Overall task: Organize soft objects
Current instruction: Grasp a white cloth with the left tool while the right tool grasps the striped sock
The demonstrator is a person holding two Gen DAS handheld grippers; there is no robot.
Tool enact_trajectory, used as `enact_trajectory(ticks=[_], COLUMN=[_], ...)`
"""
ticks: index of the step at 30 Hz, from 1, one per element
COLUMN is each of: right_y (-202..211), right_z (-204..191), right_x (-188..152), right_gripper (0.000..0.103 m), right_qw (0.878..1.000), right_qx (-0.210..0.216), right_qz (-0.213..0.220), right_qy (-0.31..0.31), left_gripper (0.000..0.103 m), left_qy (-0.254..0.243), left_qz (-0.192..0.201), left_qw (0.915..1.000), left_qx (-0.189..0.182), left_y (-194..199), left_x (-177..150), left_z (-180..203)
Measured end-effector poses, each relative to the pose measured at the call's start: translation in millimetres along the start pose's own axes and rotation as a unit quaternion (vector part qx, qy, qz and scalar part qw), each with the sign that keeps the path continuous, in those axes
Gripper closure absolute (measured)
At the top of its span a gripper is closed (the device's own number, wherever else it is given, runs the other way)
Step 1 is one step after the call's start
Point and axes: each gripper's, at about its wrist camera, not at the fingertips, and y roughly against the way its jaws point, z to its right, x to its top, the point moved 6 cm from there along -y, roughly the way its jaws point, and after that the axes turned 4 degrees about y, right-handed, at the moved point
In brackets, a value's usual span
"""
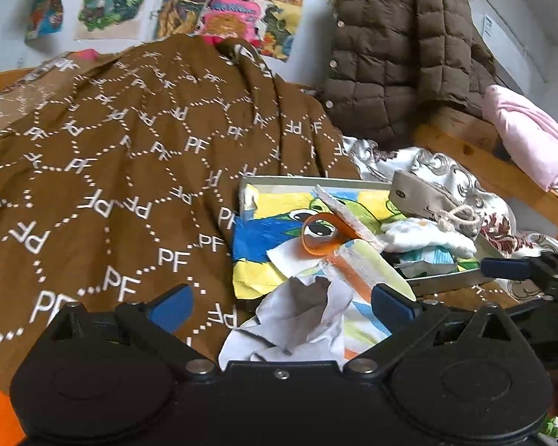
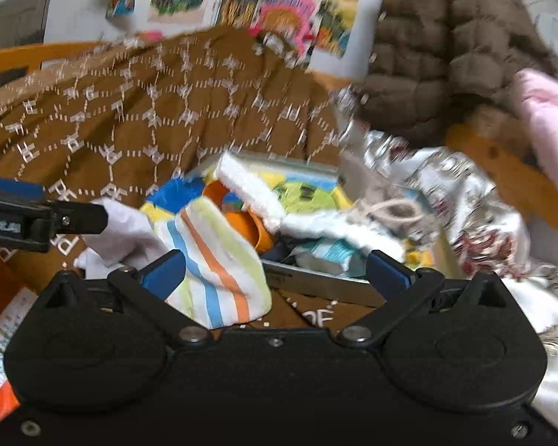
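Striped cloth [image 2: 219, 260] lengthwise toward tray [image 2: 316, 278]

Striped cloth [image 1: 357, 271] lies in tray [image 1: 446, 282], right of blanket [image 1: 111, 171].

Soft daylight; right view motion-blurred

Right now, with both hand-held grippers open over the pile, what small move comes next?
Probably close the right hand-held gripper on the striped cloth: its jaws stand open with the cloth's lower end between them, hanging over the tray's front rim.
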Motion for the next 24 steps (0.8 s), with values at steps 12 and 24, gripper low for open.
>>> enact_trajectory(ticks=[12,24], right_y=[-76.1,-108.5], right_z=[1.3,-12.1], right_x=[-5.4,-10.6], right_gripper=[0.014,0.064], right_qw=[0.992,0.987], right_qx=[0.067,0.09], right_qz=[-0.092,-0.125], right_qy=[-0.053,-0.054], left_gripper=[0.049,0.101], left_qy=[-0.006,-0.034], left_qz=[-0.025,-0.012], left_qw=[0.9986,0.9983], left_qx=[-0.046,-0.045], left_y=[-21.0,-13.5], left_x=[-2.9,-0.4], left_z=[1.7,17.1])
